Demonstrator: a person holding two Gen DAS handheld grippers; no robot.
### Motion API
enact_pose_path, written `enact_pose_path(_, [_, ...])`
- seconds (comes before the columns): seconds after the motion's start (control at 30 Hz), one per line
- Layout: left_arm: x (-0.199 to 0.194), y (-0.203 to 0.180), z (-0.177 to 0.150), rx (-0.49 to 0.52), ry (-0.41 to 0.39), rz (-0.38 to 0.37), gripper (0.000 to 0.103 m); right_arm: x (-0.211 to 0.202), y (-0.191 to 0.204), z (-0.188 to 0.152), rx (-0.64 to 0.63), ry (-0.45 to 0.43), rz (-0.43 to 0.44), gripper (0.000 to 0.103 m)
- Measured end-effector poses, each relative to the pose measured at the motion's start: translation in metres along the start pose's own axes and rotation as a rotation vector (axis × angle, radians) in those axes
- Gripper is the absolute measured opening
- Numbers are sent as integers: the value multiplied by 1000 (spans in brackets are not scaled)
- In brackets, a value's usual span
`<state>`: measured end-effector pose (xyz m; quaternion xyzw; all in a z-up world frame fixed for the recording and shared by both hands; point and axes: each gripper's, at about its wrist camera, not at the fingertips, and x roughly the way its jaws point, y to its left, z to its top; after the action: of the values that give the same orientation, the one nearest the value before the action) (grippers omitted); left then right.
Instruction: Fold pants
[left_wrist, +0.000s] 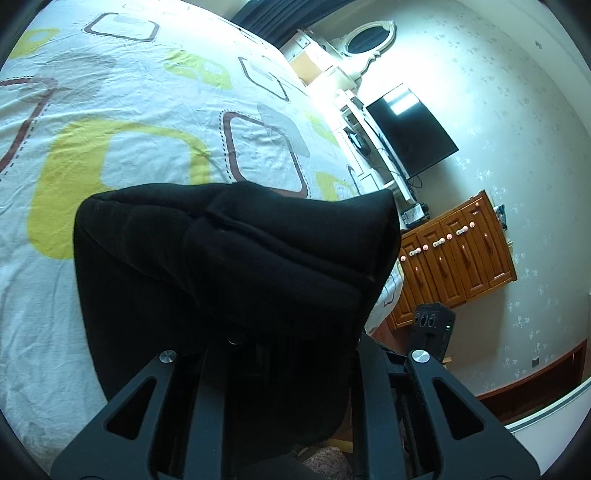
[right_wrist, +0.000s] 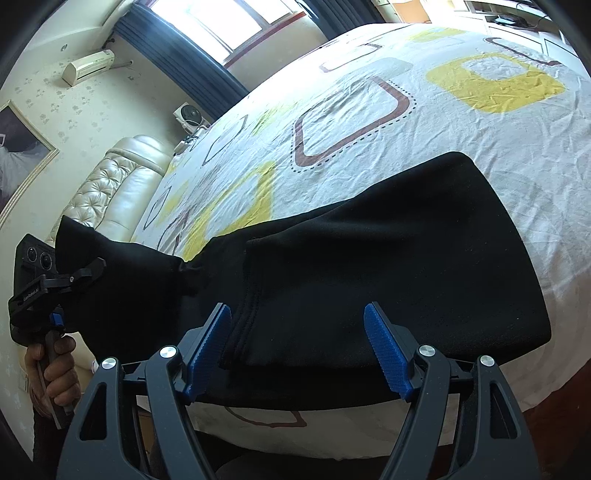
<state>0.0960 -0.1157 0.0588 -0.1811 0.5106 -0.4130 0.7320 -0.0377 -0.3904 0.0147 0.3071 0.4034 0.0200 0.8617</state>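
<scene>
The black pants (right_wrist: 369, 258) lie partly folded near the bed's front edge. My right gripper (right_wrist: 297, 325) is open, its blue pads (right_wrist: 388, 354) spread on either side of the folded cloth edge, not clamping it. My left gripper (right_wrist: 83, 275) shows at the far left of the right wrist view, shut on one end of the pants and holding it lifted off the bed. In the left wrist view the held pants (left_wrist: 236, 266) drape over my left gripper (left_wrist: 291, 343) and hide its fingertips.
The bed (right_wrist: 443, 122) has a white sheet with yellow and brown squares. A cream headboard (right_wrist: 122, 177) stands at the left. A television (left_wrist: 410, 136) and a wooden dresser (left_wrist: 458, 258) stand by the wall past the bed's edge.
</scene>
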Motion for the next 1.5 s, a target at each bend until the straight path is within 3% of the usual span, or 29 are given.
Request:
enact_pose_path(0.27, [108, -13, -6, -4, 125, 166, 17, -8, -27, 8, 103, -54, -15, 74])
enact_pose_path(0.43, [131, -20, -17, 36, 138, 240, 37, -11, -44, 11, 177, -65, 8, 74])
enact_pose_path(0.67, [108, -37, -21, 20, 106, 79, 59, -15, -56, 13, 224, -64, 46, 74])
enact_pose_path(0.73, [90, -34, -23, 21, 76, 63, 66, -16, -56, 13, 219, -49, 66, 74])
enact_pose_path(0.8, [65, -25, -29, 19, 30, 61, 82, -17, -55, 14, 214, -25, 99, 74])
enact_pose_path(0.9, [22, 2, -40, -7, -48, 86, 91, -9, -47, 19, 192, 34, 154, 74])
enact_pose_path(1.13, [-36, 95, -76, -270, -114, 97, 91, 27, -33, 27, 138, 171, 188, 74])
enact_pose_path(1.3, [-43, 134, -92, -383, -135, 78, 91, 54, -23, 26, 144, 252, 256, 74])
enact_pose_path(1.4, [-36, 144, -95, -431, -109, 76, 91, 64, -11, 25, 100, 281, 254, 74])
enact_pose_path(1.43, [-32, 143, -95, -429, -108, 73, 91, 66, -7, 24, 82, 288, 238, 68])
enact_pose_path(1.5, [-29, 137, -94, -401, -103, 89, 91, 73, -2, 21, 67, 318, 211, 32])
